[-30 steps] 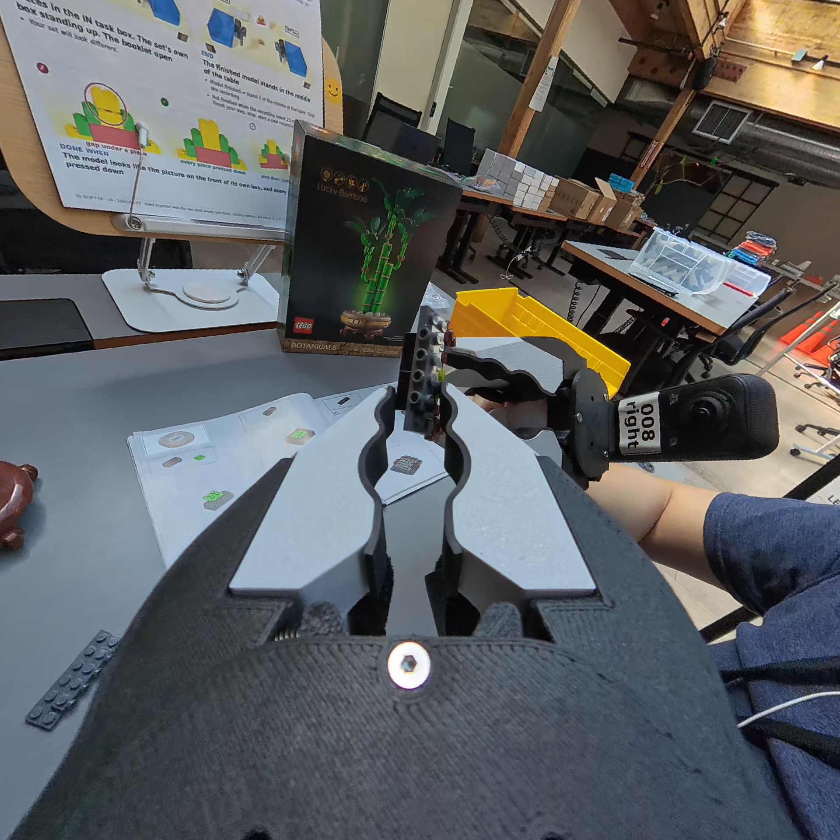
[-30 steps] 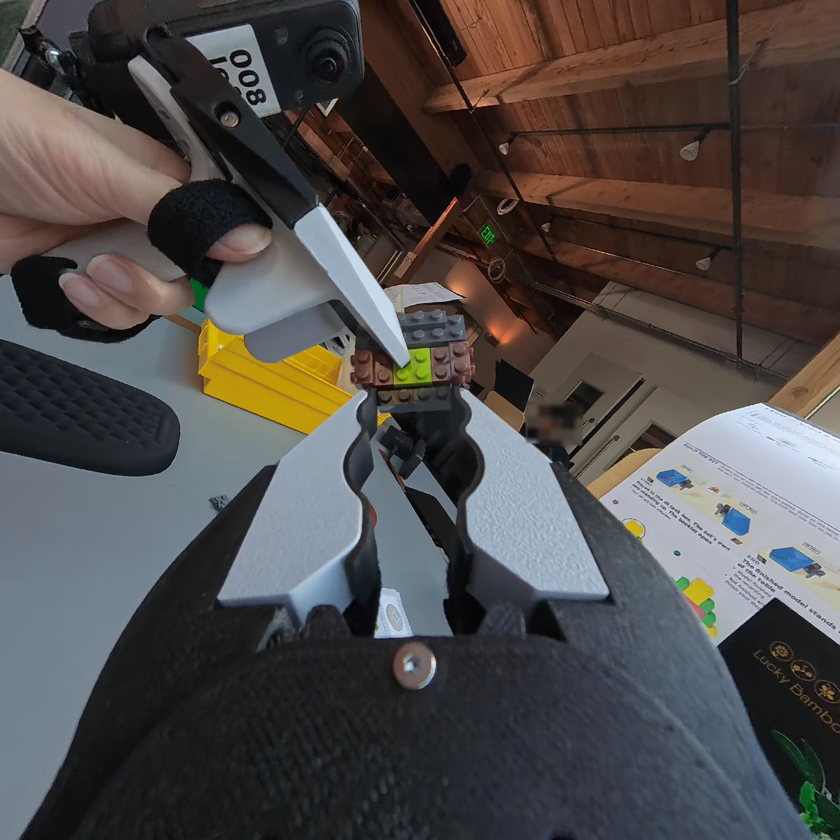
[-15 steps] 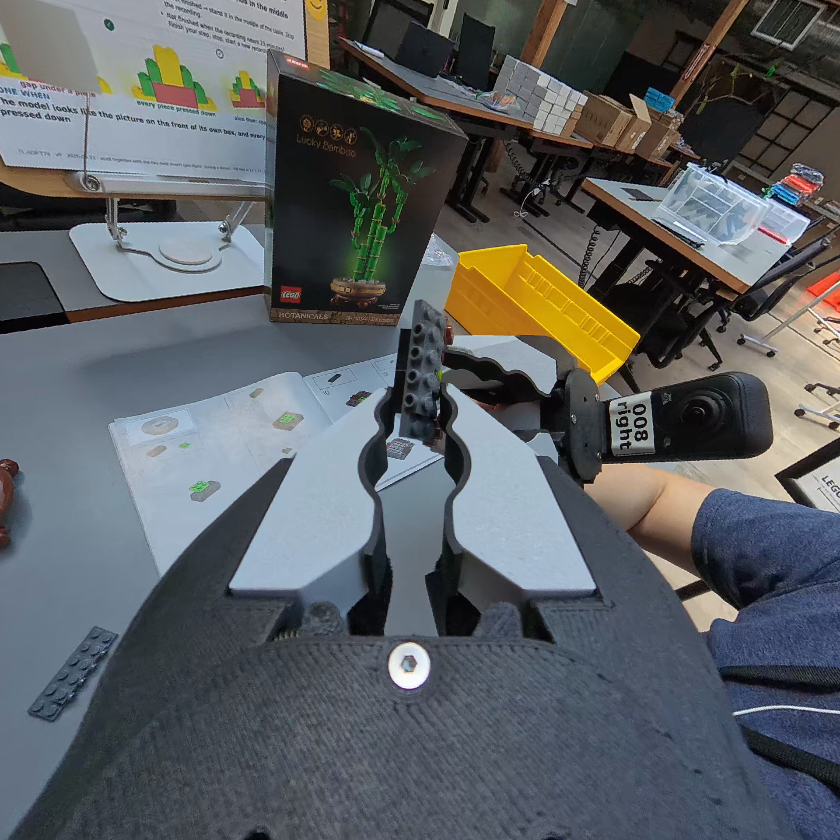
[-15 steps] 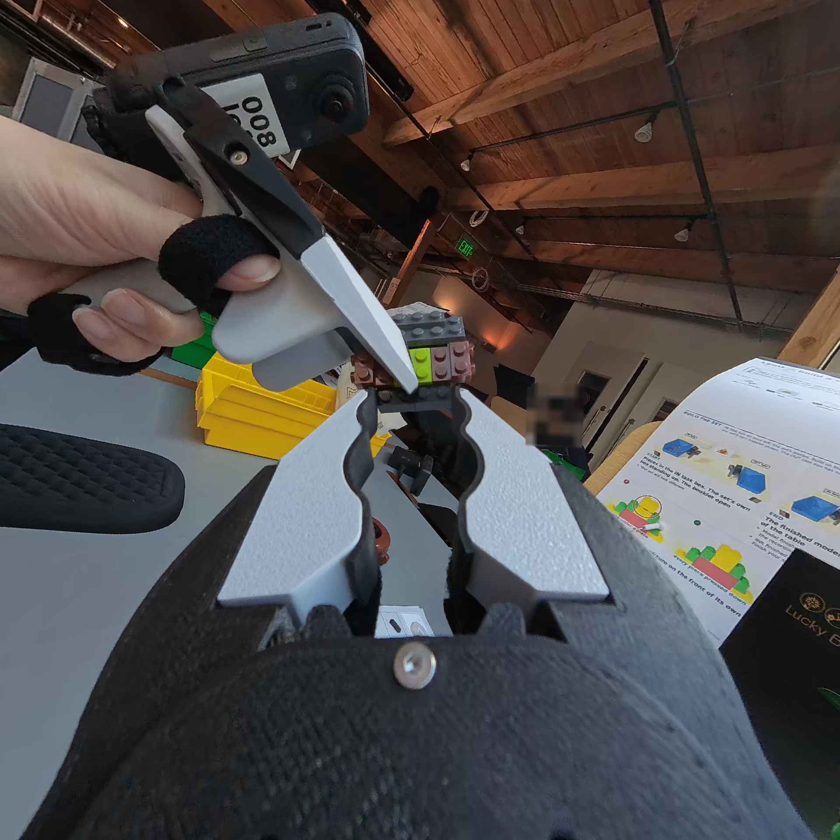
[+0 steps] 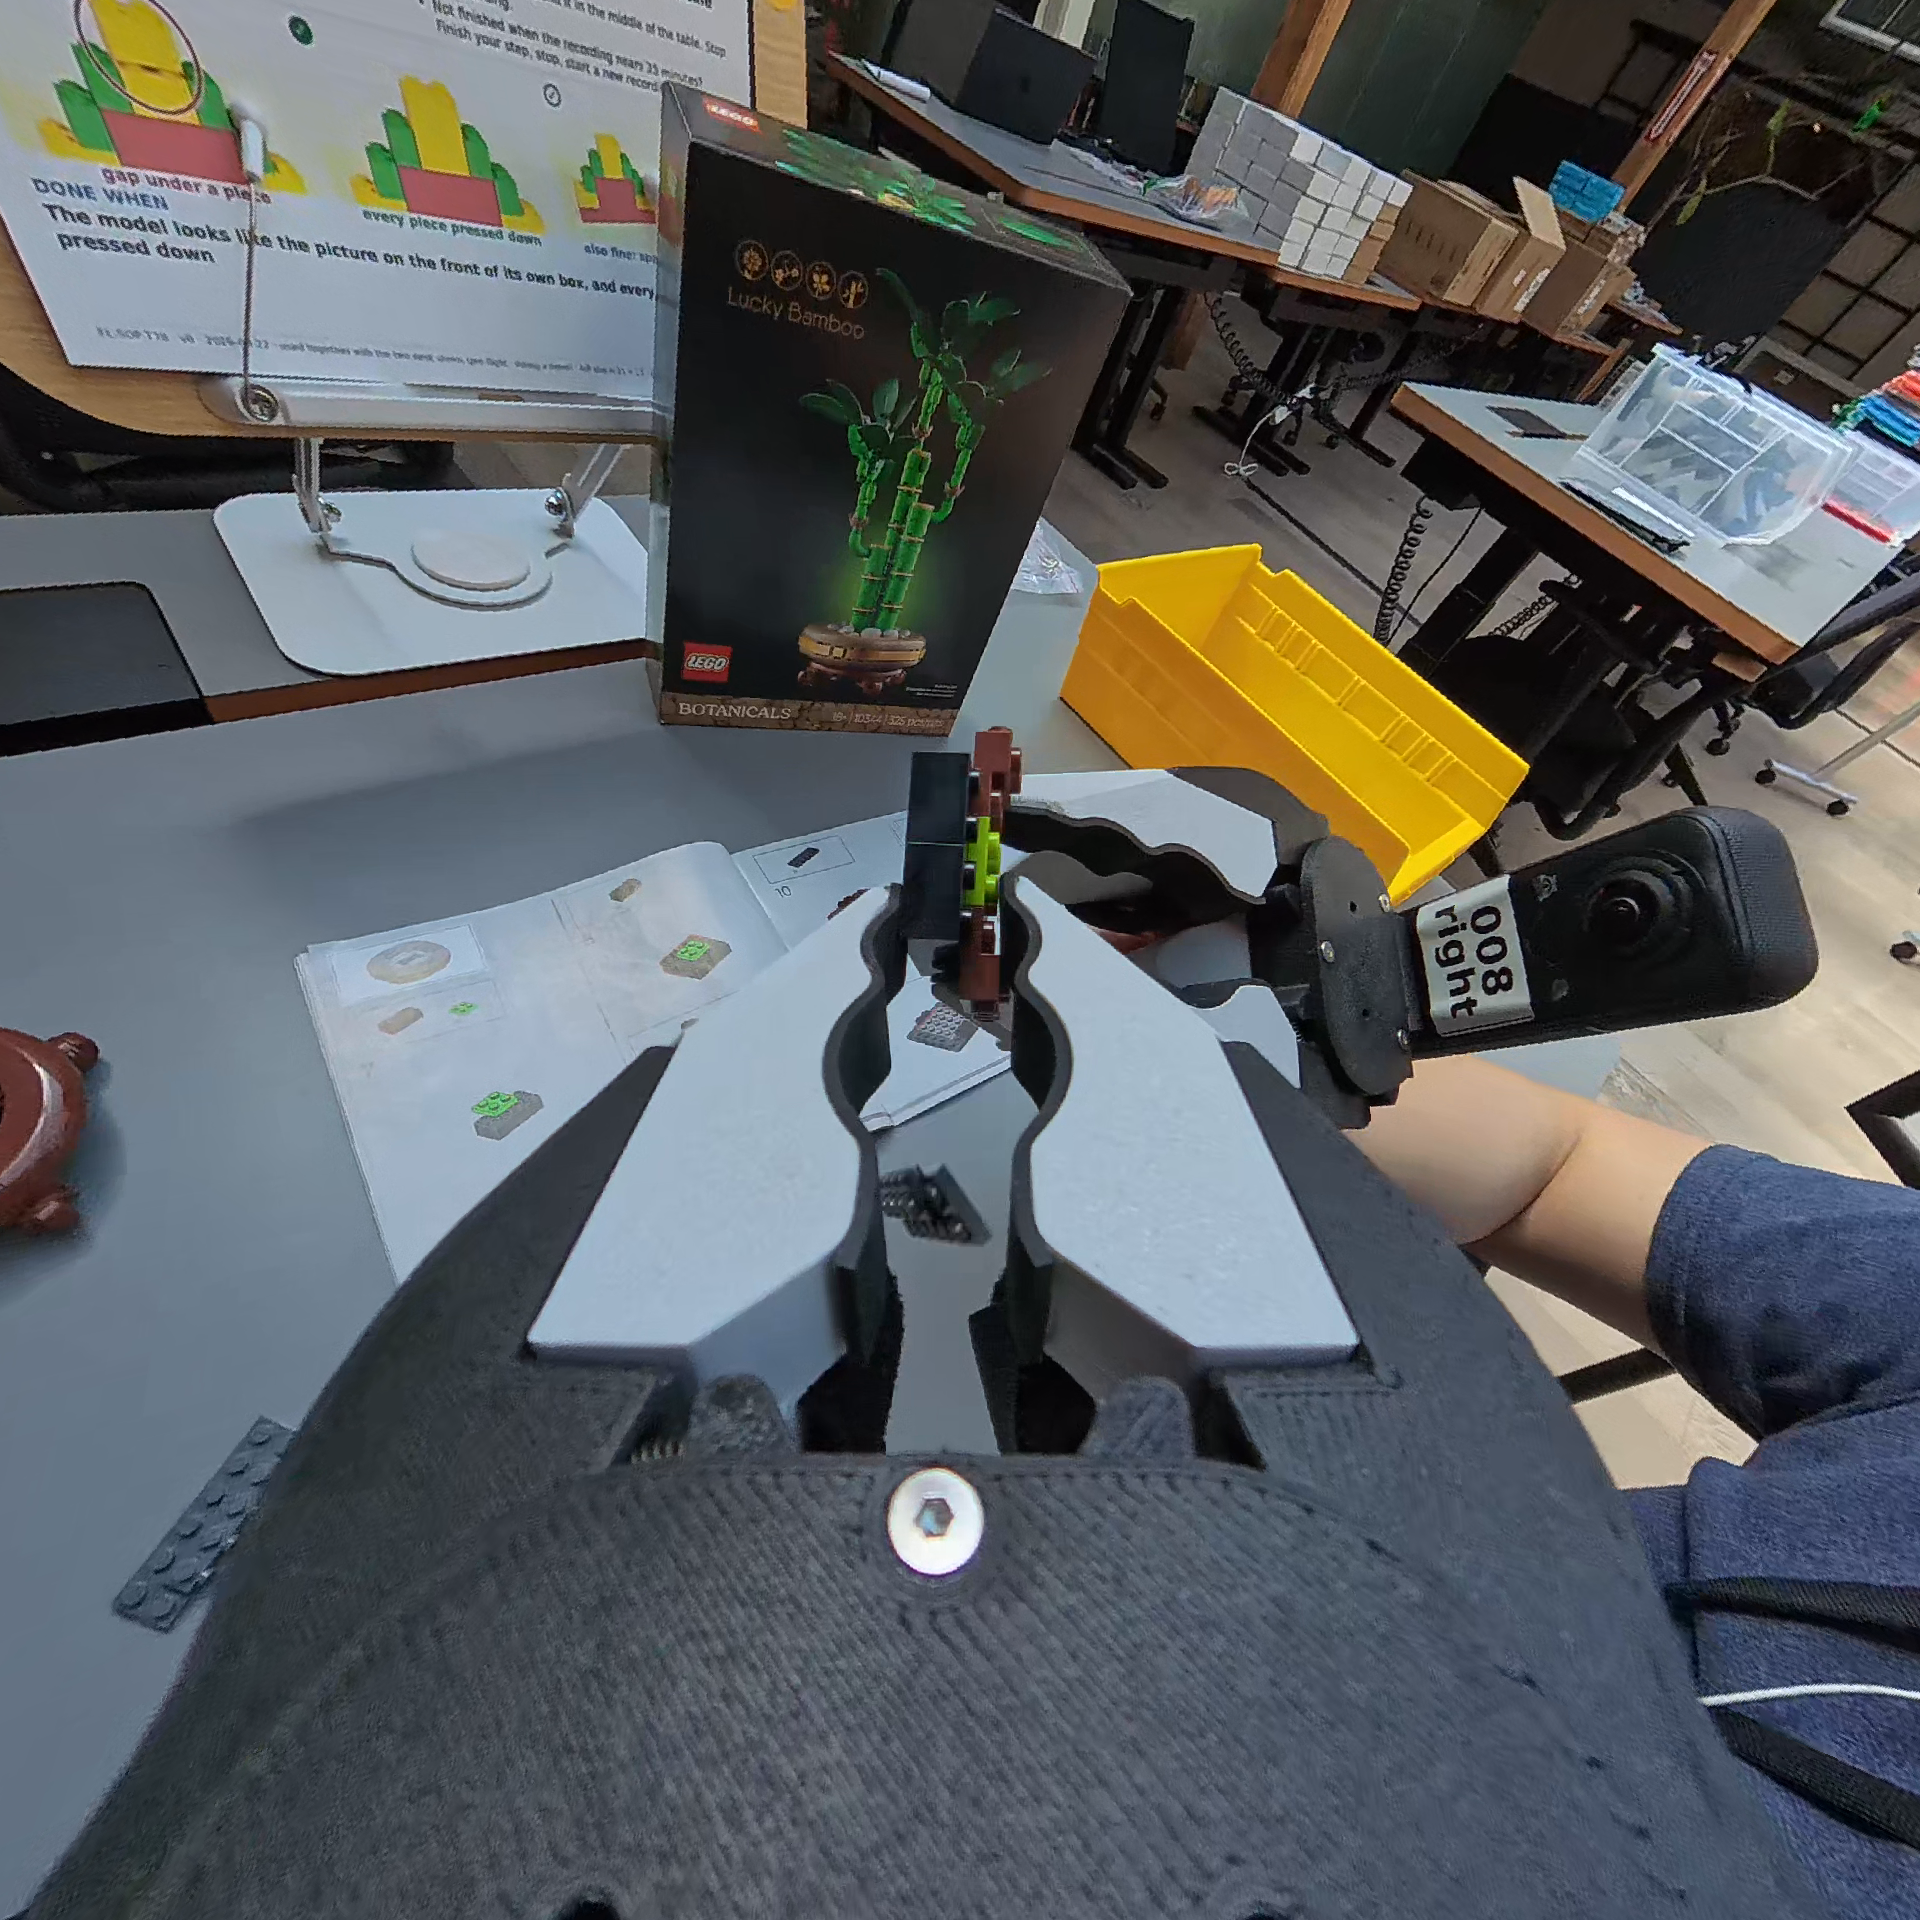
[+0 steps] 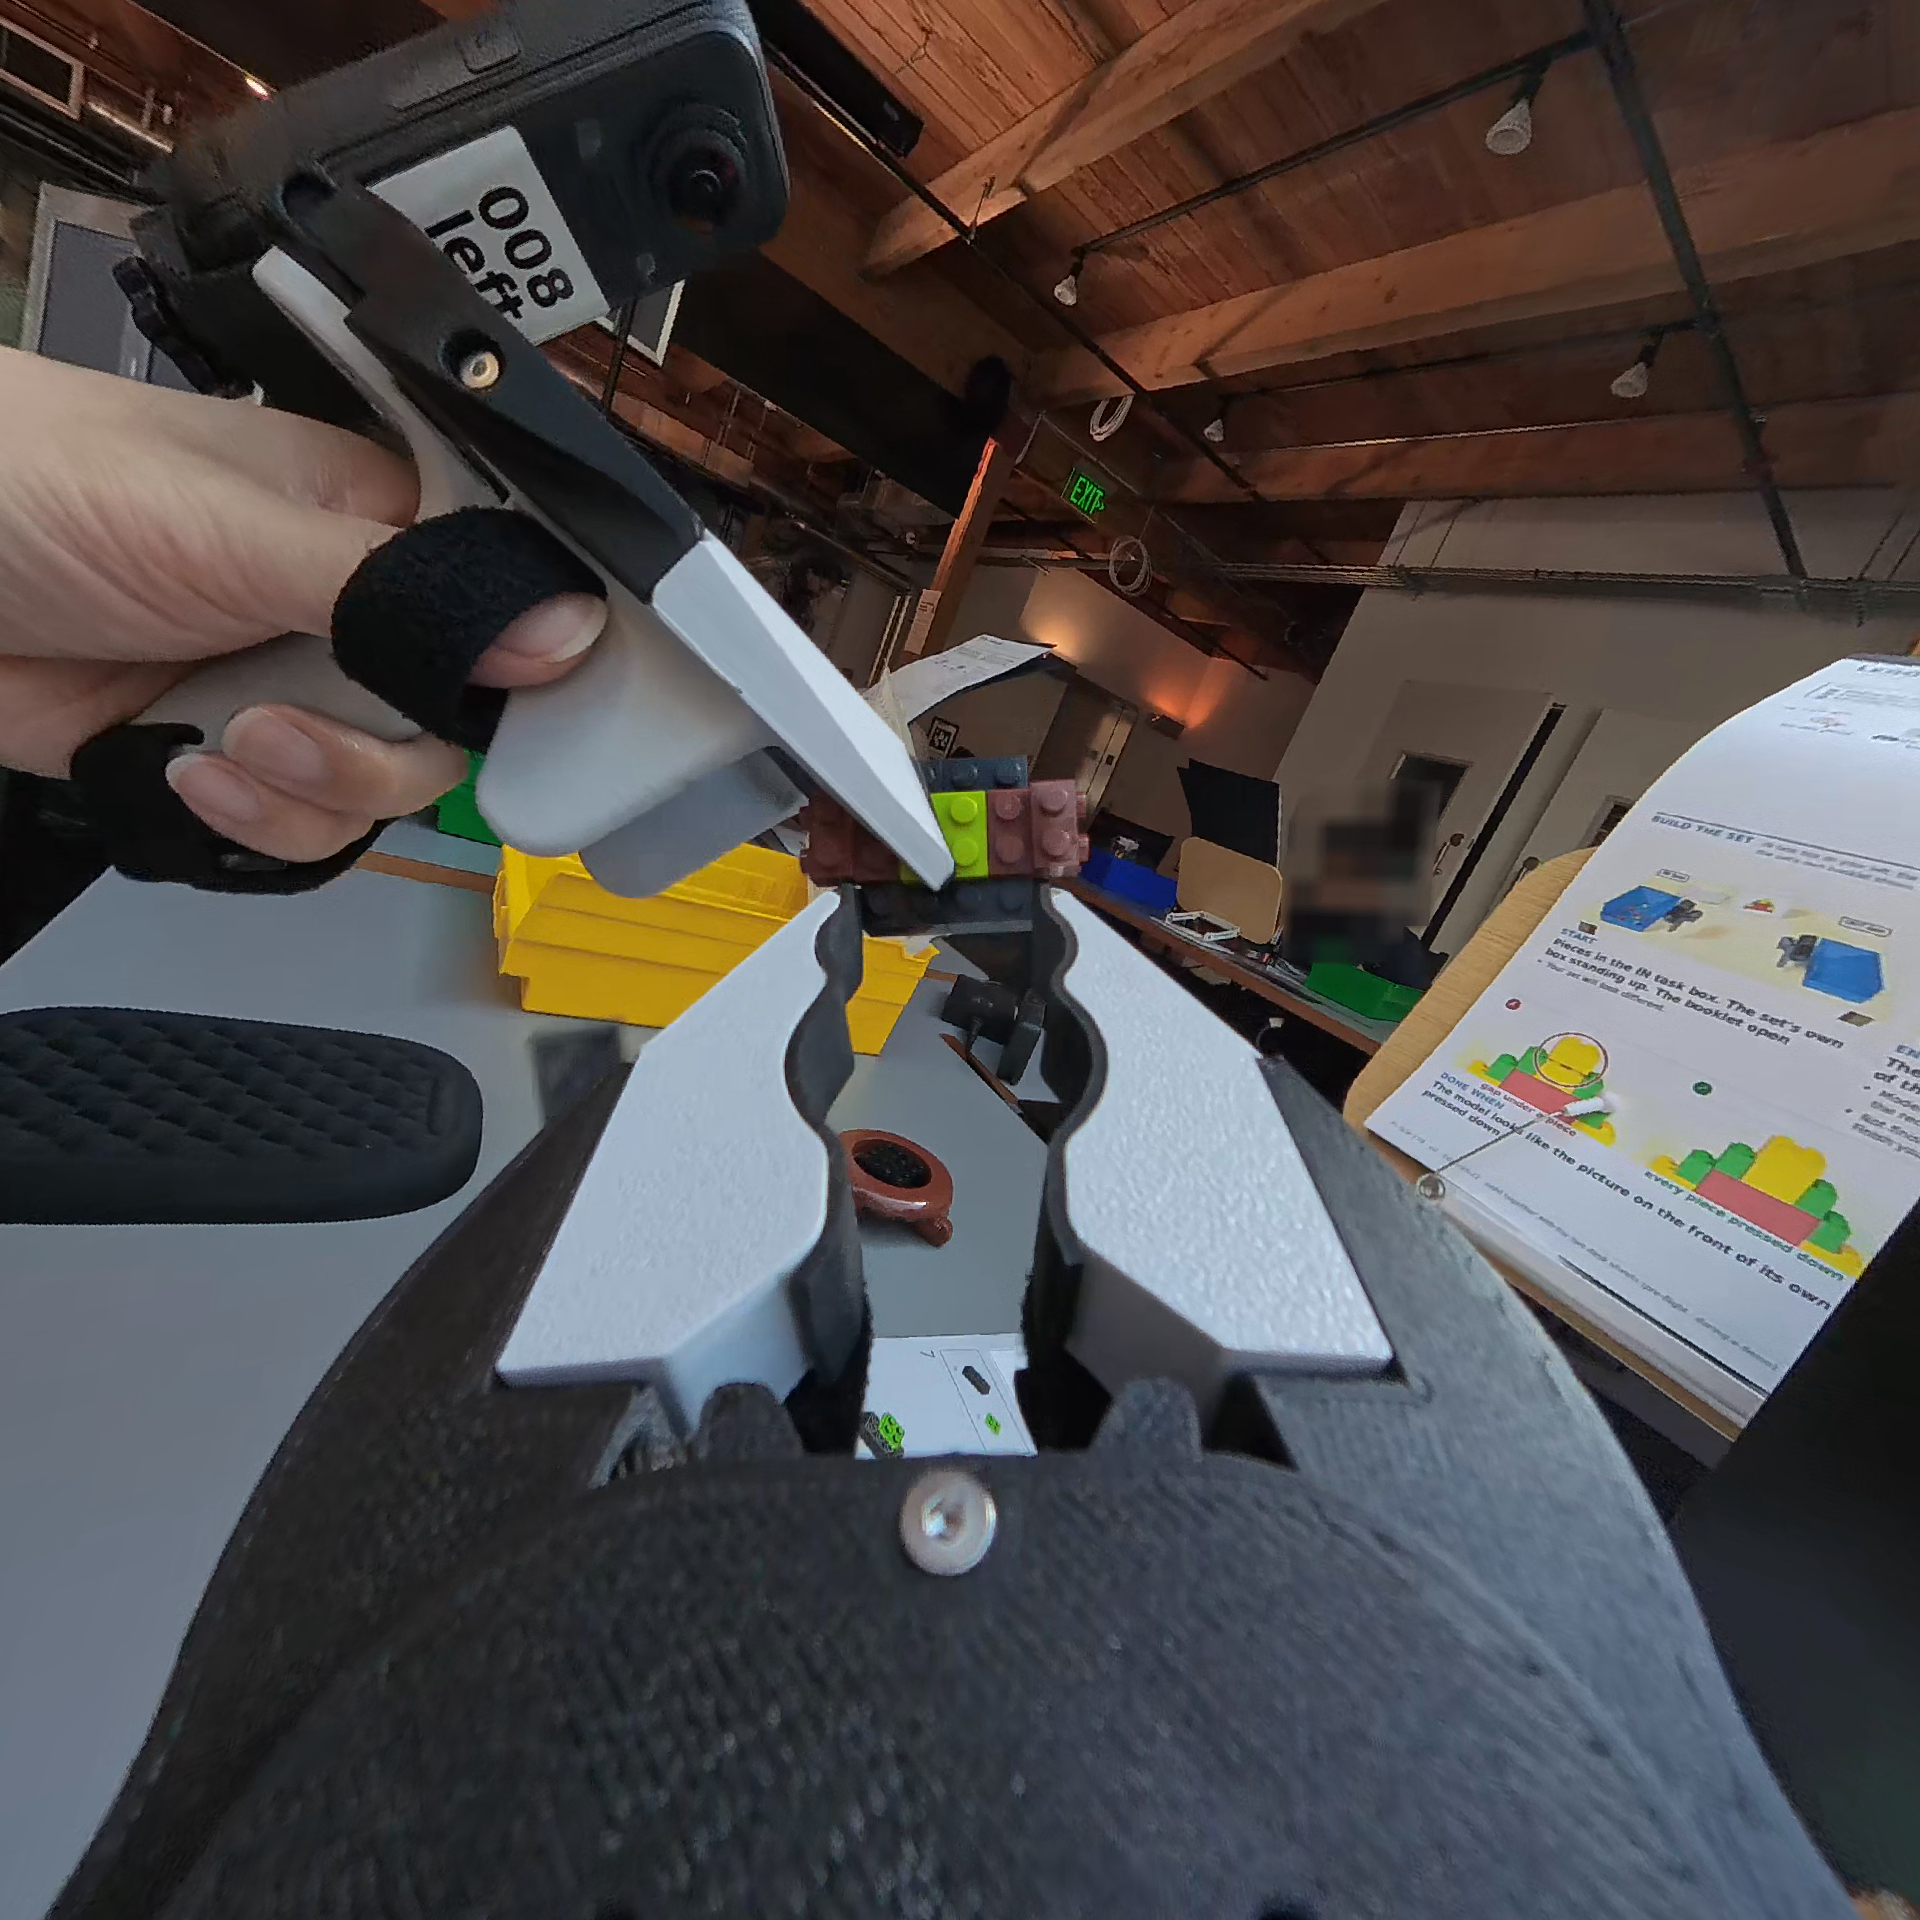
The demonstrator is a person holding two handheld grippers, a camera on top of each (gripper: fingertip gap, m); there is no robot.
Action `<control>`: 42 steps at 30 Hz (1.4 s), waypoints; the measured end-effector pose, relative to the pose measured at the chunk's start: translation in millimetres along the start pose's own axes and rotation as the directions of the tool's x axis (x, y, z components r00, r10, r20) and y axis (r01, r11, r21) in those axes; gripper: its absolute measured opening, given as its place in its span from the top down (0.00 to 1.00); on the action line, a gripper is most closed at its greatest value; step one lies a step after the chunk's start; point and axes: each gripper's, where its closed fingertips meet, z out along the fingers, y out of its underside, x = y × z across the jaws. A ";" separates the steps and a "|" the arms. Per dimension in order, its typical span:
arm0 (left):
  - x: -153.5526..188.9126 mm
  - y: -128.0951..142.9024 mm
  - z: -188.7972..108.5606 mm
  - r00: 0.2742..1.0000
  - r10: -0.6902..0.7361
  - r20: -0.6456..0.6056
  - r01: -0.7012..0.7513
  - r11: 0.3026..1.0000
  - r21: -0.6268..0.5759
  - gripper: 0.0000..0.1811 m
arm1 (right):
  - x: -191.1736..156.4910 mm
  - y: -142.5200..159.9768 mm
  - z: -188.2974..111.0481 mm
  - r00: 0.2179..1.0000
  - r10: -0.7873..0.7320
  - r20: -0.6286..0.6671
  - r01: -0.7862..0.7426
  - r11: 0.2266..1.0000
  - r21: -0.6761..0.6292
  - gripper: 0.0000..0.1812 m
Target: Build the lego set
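A small lego assembly (image 5: 961, 873) of dark grey plates, a lime brick and brown bricks is held in the air above the open instruction booklet (image 5: 582, 987). My left gripper (image 5: 956, 914) is shut on its flat sides. My right gripper (image 6: 948, 909) is shut on the dark grey plate at the assembly's bottom (image 6: 951, 904), with the brown and lime bricks (image 6: 987, 831) above it. The right gripper's fingers (image 5: 1122, 842) reach in from the right. In the right wrist view, one left finger (image 6: 831, 769) lies across the bricks.
The lego box (image 5: 873, 436) stands behind and a yellow bin (image 5: 1278, 686) sits to its right. A long dark grey plate (image 5: 203, 1522), a small dark piece (image 5: 930, 1200) and a brown round base (image 5: 36, 1122) lie on the grey table. A sheet on a stand (image 5: 343, 187) is at back left. The tips of both grippers are at nearly the same place. Both grippers' tips are roughly 30 centimeters from the brown round base (image 5: 36, 1122).
Both grippers keep their hold. The assembly has turned in the left wrist view: its studded dark plate faced me before, now I see it edge-on with brown and lime bricks showing.
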 end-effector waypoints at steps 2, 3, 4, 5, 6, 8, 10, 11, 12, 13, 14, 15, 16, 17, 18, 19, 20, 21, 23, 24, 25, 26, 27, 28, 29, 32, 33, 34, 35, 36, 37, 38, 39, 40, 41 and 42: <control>-9.3 4.8 3.5 1.000 -0.017 -0.005 0.017 1.000 -0.010 0.92 | -0.5 12.0 3.8 1.000 0.019 0.016 -0.018 0.998 -0.057 0.83; -16.5 8.5 4.5 0.999 -0.035 -0.004 0.035 0.999 -0.018 0.91 | -1.0 19.7 5.9 1.000 0.021 0.019 -0.019 0.996 -0.092 0.83; -24.2 10.9 4.1 0.999 -0.050 -0.008 0.050 0.999 -0.013 0.90 | 0.3 29.1 7.6 1.000 0.019 0.012 -0.017 0.991 -0.135 0.83; -32.3 12.5 1.1 0.998 -0.070 -0.009 0.070 0.998 0.006 0.88 | 0.8 36.8 8.6 1.000 0.016 0.017 -0.013 0.986 -0.165 0.83; -39.3 14.1 -4.1 0.995 -0.100 -0.016 0.101 0.994 0.031 0.84 | 1.7 43.2 9.3 1.000 0.017 0.021 -0.013 0.982 -0.186 0.83; -45.3 19.1 -18.6 0.987 -0.142 -0.078 0.149 0.986 0.081 0.83 | 6.2 53.7 9.9 0.999 0.029 0.019 -0.024 0.976 -0.218 0.83; -49.8 37.2 -30.6 0.982 -0.149 -0.115 0.158 0.985 0.069 0.83 | 13.0 61.7 9.9 0.998 0.057 0.007 -0.054 0.970 -0.237 0.83; -45.0 51.7 -33.7 0.980 -0.130 -0.152 0.136 0.990 0.033 0.83 | 17.0 64.6 9.5 0.997 0.071 0.000 -0.069 0.968 -0.242 0.83; -35.9 69.5 -34.6 0.975 -0.103 -0.198 0.102 0.995 -0.015 0.83 | 21.5 67.4 9.1 0.997 0.081 -0.009 -0.081 0.966 -0.247 0.83; -24.9 90.0 -33.7 0.967 -0.070 -0.244 0.054 0.996 -0.071 0.83 | 25.9 69.2 8.4 0.996 0.088 -0.019 -0.090 0.965 -0.247 0.83; -13.9 112.2 -31.3 0.959 -0.026 -0.282 -0.011 0.991 -0.131 0.83 | 30.1 70.7 7.6 0.995 0.093 -0.027 -0.096 0.964 -0.248 0.83; -7.8 135.7 -27.4 0.956 0.020 -0.293 -0.082 0.977 -0.199 0.83 | 33.7 72.4 7.1 0.995 0.096 -0.034 -0.102 0.963 -0.248 0.83; -7.9 157.8 -22.7 0.959 0.068 -0.273 -0.143 0.953 -0.268 0.81 | 36.4 74.1 6.7 0.994 0.100 -0.038 -0.106 0.963 -0.249 0.83; -10.0 176.5 -18.9 0.961 0.110 -0.255 -0.193 0.924 -0.330 0.79 | 38.2 76.3 6.5 0.994 0.104 -0.040 -0.111 0.961 -0.254 0.83; -10.1 190.9 -15.7 0.959 0.129 -0.253 -0.221 0.899 -0.377 0.77 | 39.3 78.8 6.4 0.993 0.107 -0.040 -0.113 0.959 -0.260 0.83; -9.6 200.0 -11.8 0.959 0.134 -0.251 -0.229 0.886 -0.404 0.71 | 39.6 80.9 6.4 0.993 0.108 -0.037 -0.114 0.958 -0.264 0.83; -8.8 205.9 -8.4 0.955 0.150 -0.254 -0.248 0.875 -0.416 0.64 | 39.0 82.0 6.5 0.994 0.108 -0.031 -0.112 0.958 -0.265 0.83; -5.8 211.1 -6.8 0.943 0.183 -0.277 -0.290 0.860 -0.420 0.61 | 38.6 82.8 6.6 0.994 0.105 -0.029 -0.109 0.958 -0.267 0.83; -10.5 217.7 -3.7 0.908 0.314 -0.276 -0.408 0.810 -0.422 0.60 | 37.0 83.7 6.9 0.995 0.095 -0.020 -0.097 0.958 -0.271 0.83; -13.5 221.3 -4.0 0.876 0.391 -0.284 -0.480 0.768 -0.423 0.62 | 36.0 83.7 7.1 0.996 0.090 -0.015 -0.091 0.958 -0.272 0.83; -17.3 222.9 -5.4 0.833 0.471 -0.291 -0.553 0.721 -0.417 0.66 | 34.9 83.9 7.1 0.996 0.088 -0.010 -0.087 0.958 -0.273 0.83; -19.1 222.7 -7.4 0.777 0.550 -0.307 -0.630 0.669 -0.395 0.69 | 34.0 83.9 7.2 0.996 0.087 -0.006 -0.086 0.958 -0.274 0.83; -18.3 223.7 -10.5 0.707 0.619 -0.343 -0.707 0.604 -0.367 0.72 | 33.1 83.9 7.4 0.996 0.087 -0.002 -0.085 0.958 -0.273 0.83; -18.7 224.6 -13.0 0.627 0.684 -0.374 -0.778 0.527 -0.341 0.75 | 32.2 84.0 7.5 0.996 0.087 0.002 -0.083 0.958 -0.273 0.83; -22.1 227.4 -14.4 0.541 0.739 -0.402 -0.838 0.434 -0.331 0.75 | 31.5 84.5 7.7 0.996 0.086 0.005 -0.082 0.958 -0.275 0.83; -29.9 236.8 -12.9 0.285 0.826 -0.487 -0.942 0.147 -0.302 0.75 | 30.9 86.1 7.8 0.997 0.081 0.011 -0.075 0.957 -0.280 0.83; -28.0 240.0 -12.0 0.220 0.826 -0.520 -0.958 0.084 -0.273 0.75 | 31.1 86.2 7.7 0.997 0.079 0.010 -0.073 0.957 -0.280 0.83; -26.0 240.7 -9.7 0.159 0.828 -0.538 -0.970 0.030 -0.240 0.75 | 31.6 86.0 7.6 0.997 0.077 0.010 -0.071 0.958 -0.279 0.83; -24.7 241.0 -7.7 0.100 0.826 -0.555 -0.978 -0.020 -0.206 0.76 | 31.9 85.8 7.5 0.997 0.075 0.010 -0.069 0.958 -0.279 0.83; -24.2 241.8 -6.1 0.049 0.818 -0.573 -0.982 -0.065 -0.177 0.77 | 31.9 85.7 7.6 0.997 0.074 0.012 -0.068 0.958 -0.279 0.83; -24.2 243.7 -5.2 0.008 0.801 -0.598 -0.983 -0.102 -0.150 0.80 | 31.4 85.6 7.7 0.997 0.074 0.016 -0.067 0.958 -0.278 0.83; -23.6 245.3 -4.5 -0.024 0.781 -0.624 -0.984 -0.130 -0.124 0.82 | 30.9 86.3 7.8 0.997 0.074 0.019 -0.066 0.958 -0.279 0.83; -23.2 247.1 -4.2 -0.049 0.755 -0.654 -0.983 -0.153 -0.104 0.84 | 30.4 87.2 8.1 0.997 0.076 0.022 -0.067 0.957 -0.281 0.83; -23.0 248.4 -4.4 -0.069 0.728 -0.682 -0.980 -0.177 -0.089 0.85 | 29.5 88.5 8.3 0.997 0.079 0.026 -0.069 0.956 -0.285 0.83; -22.4 249.3 -4.2 -0.088 0.703 -0.706 -0.977 -0.198 -0.075 0.86 | 28.8 89.6 8.5 0.996 0.083 0.029 -0.071 0.955 -0.288 0.83; -21.6 251.7 -4.7 -0.101 0.675 -0.731 -0.976 -0.211 -0.060 0.88 | 28.2 90.7 8.7 0.996 0.085 0.033 -0.072 0.954 -0.291 0.83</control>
